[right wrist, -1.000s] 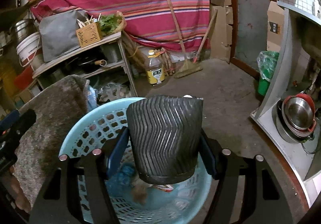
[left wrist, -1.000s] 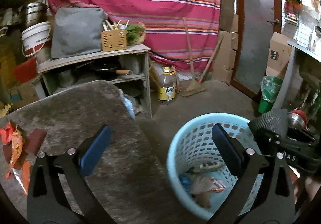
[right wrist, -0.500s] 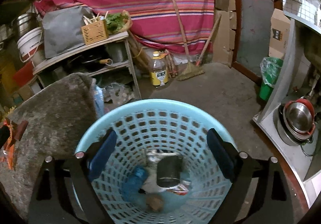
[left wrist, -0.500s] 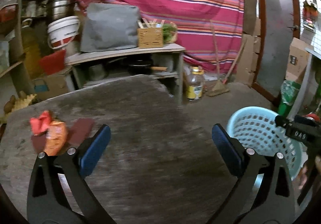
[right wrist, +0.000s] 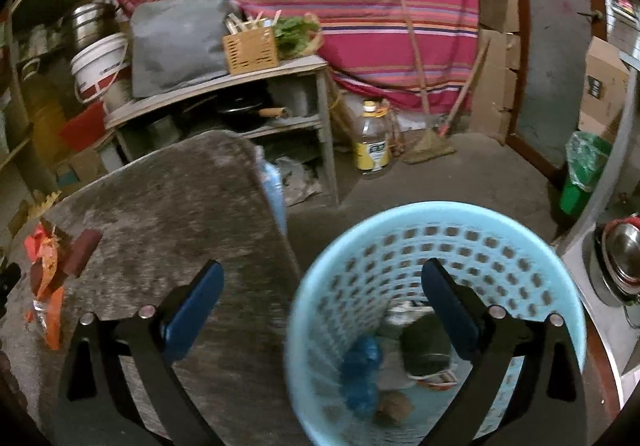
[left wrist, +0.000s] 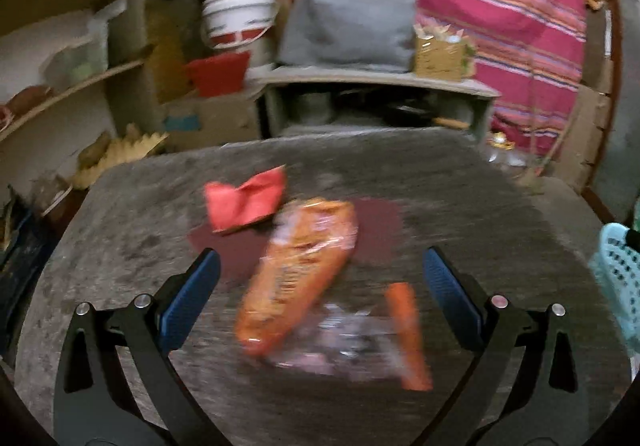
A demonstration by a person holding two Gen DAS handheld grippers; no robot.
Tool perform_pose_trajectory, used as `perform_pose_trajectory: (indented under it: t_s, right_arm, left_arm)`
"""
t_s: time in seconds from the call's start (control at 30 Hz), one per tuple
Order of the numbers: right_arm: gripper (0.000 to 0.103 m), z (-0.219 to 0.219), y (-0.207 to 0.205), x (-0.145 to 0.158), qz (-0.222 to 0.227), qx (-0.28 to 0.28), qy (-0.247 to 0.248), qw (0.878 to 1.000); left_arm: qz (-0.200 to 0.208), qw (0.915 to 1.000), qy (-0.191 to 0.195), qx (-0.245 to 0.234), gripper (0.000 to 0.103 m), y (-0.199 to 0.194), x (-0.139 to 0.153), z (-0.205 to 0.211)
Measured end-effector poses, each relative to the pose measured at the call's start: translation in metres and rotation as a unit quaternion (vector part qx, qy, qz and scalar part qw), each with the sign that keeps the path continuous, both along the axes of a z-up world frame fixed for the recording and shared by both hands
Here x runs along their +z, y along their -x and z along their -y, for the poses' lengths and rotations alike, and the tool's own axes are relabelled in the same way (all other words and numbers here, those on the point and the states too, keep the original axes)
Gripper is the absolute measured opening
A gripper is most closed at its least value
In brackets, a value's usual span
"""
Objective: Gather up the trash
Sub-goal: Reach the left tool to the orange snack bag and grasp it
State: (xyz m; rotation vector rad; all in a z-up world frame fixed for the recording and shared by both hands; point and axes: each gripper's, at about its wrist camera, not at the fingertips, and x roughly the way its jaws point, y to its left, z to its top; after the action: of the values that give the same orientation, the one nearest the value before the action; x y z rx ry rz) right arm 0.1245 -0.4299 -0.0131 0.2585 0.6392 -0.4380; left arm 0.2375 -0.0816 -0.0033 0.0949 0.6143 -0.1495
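Observation:
An orange snack bag [left wrist: 298, 270] lies on the grey table [left wrist: 500, 206], with a crumpled red wrapper [left wrist: 244, 200] behind it and a clear wrapper with an orange strip [left wrist: 404, 334] in front. My left gripper [left wrist: 320, 294] hangs open over them, touching none. In the right wrist view the light blue basket [right wrist: 400, 222] stands on the floor beside the table [right wrist: 168, 206]. It holds a black ribbed cup [right wrist: 424, 346], a blue wrapper [right wrist: 360, 362] and other scraps. My right gripper [right wrist: 322, 306] straddles the basket's left rim, its jaws still opening, nothing between them.
A shelf unit [right wrist: 224, 86] with a grey bag, a wicker box and greens stands behind the table. An oil bottle [right wrist: 372, 142] and a broom [right wrist: 428, 142] are on the floor by the striped cloth. A green bin [right wrist: 580, 174] and metal bowls [right wrist: 620, 258] sit at right.
The right gripper let go of the black cup, which dropped into the basket, then shifted left toward the table. The left gripper swung left from the basket to over the wrappers.

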Motion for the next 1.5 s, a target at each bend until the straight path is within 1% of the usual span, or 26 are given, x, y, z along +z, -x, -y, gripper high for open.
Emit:
perform_pose_trajectory:
  t_s: [0.13,0.23,0.37,0.43,0.47,0.53,0.57,0.6,0.63,0.67,0.7,0.73,0.77,0.8,0.83,0.9,1.07,1.1,1.13,1.2,1.23,1.27,1.33,1.4,1.47,1.5]
  right_arm:
    - [0.097,-0.021,-0.017,0.0,0.0,0.016,-0.001,1.0]
    - [0.097,-0.036,-0.029,-0.001,-0.004,0.027,0.001,1.0]
    - [0.097,-0.052,-0.041,-0.004,-0.014,0.041,0.015,0.999]
    - [0.097,-0.058,-0.045,-0.005,-0.02,0.046,0.02,0.999]
    - [0.097,-0.061,-0.046,-0.006,-0.022,0.047,0.021,0.998]
    - [0.097,-0.063,-0.048,-0.008,-0.025,0.049,0.021,0.998]
    - [0.097,-0.065,-0.049,-0.008,-0.025,0.05,0.021,0.998]
    - [0.097,-0.067,-0.049,-0.008,-0.026,0.052,0.021,0.998]
    - [0.097,-0.067,-0.05,-0.007,-0.027,0.053,0.022,0.998]
    - [0.097,-0.068,-0.05,-0.007,-0.027,0.054,0.024,0.998]
    - [0.097,-0.07,-0.05,-0.007,-0.027,0.058,0.025,0.998]
    - [0.097,-0.071,-0.051,-0.006,-0.027,0.061,0.026,0.997]
    - [0.097,-0.073,-0.051,-0.007,-0.027,0.063,0.027,0.997]
    - [0.097,-0.075,-0.051,-0.006,-0.027,0.065,0.029,0.997]
    - [0.097,-0.076,-0.051,-0.006,-0.027,0.068,0.031,0.997]
    - [0.097,-0.079,-0.051,-0.005,-0.027,0.071,0.033,0.997]
    - [0.097,-0.085,-0.052,-0.005,-0.027,0.081,0.035,0.996]
    - [0.097,-0.086,-0.053,-0.006,-0.029,0.083,0.037,0.995]
    - [0.097,-0.088,-0.053,-0.006,-0.031,0.085,0.04,0.995]
    - [0.097,-0.089,-0.053,-0.007,-0.034,0.086,0.044,0.995]
    - [0.097,-0.091,-0.053,-0.008,-0.035,0.087,0.047,0.994]
    - [0.097,-0.091,-0.054,-0.008,-0.036,0.088,0.049,0.994]
    - [0.097,-0.092,-0.054,-0.008,-0.037,0.088,0.051,0.994]
    - [0.097,-0.093,-0.054,-0.008,-0.039,0.088,0.052,0.994]
    - [0.097,-0.093,-0.054,-0.008,-0.04,0.088,0.051,0.994]
    - [0.097,-0.094,-0.054,-0.009,-0.041,0.089,0.052,0.994]
  left_arm:
    - [-0.038,0.9987,-0.016,0.028,0.097,-0.025,-0.02,-0.022]
    - [-0.075,0.997,-0.009,0.017,0.097,-0.039,-0.036,-0.029]
    - [-0.099,0.995,-0.005,0.011,0.097,-0.052,-0.049,-0.031]
    - [-0.115,0.9934,0.003,0.004,0.091,-0.056,-0.055,-0.031]
    - [-0.121,0.9926,0.007,0.001,0.084,-0.058,-0.058,-0.031]
    - [-0.121,0.9927,0.008,0.0,0.082,-0.059,-0.059,-0.032]
    - [-0.116,0.9932,0.009,-0.002,0.075,-0.058,-0.058,-0.031]
    - [-0.11,0.9939,0.007,-0.005,0.062,-0.055,-0.055,-0.031]
    - [-0.102,0.9948,0.0,-0.004,0.053,-0.052,-0.053,-0.03]
    - [-0.098,0.9952,-0.007,-0.002,0.039,-0.05,-0.051,-0.031]
    - [-0.095,0.9954,-0.006,-0.003,0.031,-0.048,-0.05,-0.033]
    - [-0.094,0.9956,0.001,-0.005,0.026,-0.047,-0.049,-0.036]
    - [-0.095,0.9955,0.004,-0.005,0.012,-0.046,-0.048,-0.038]
    - [-0.098,0.9952,0.007,-0.004,0.003,-0.046,-0.048,-0.041]
    - [-0.1,0.9949,0.014,-0.004,0.002,-0.045,-0.048,-0.046]
    - [-0.1,0.9948,0.023,-0.003,0.001,-0.043,-0.046,-0.052]
    - [-0.102,0.9944,0.025,-0.003,0.001,-0.034,-0.044,-0.062]
    - [-0.102,0.9944,0.025,-0.001,0.005,-0.033,-0.045,-0.063]
    - [-0.105,0.9941,0.024,-0.001,0.012,-0.033,-0.046,-0.063]
    - [-0.107,0.994,0.024,0.001,0.057,-0.032,-0.048,-0.062]
    - [-0.106,0.9942,0.022,0.002,0.064,-0.031,-0.049,-0.06]
    - [-0.105,0.9943,0.019,-0.001,0.067,-0.031,-0.049,-0.058]
    - [-0.112,0.9934,0.019,-0.011,0.067,-0.031,-0.052,-0.052]
    - [-0.124,0.9921,0.007,-0.014,0.066,-0.033,-0.059,-0.047]
    - [-0.132,0.9911,0.013,-0.016,0.065,-0.034,-0.061,-0.048]
    - [-0.135,0.9905,0.017,-0.016,0.062,-0.033,-0.061,-0.048]
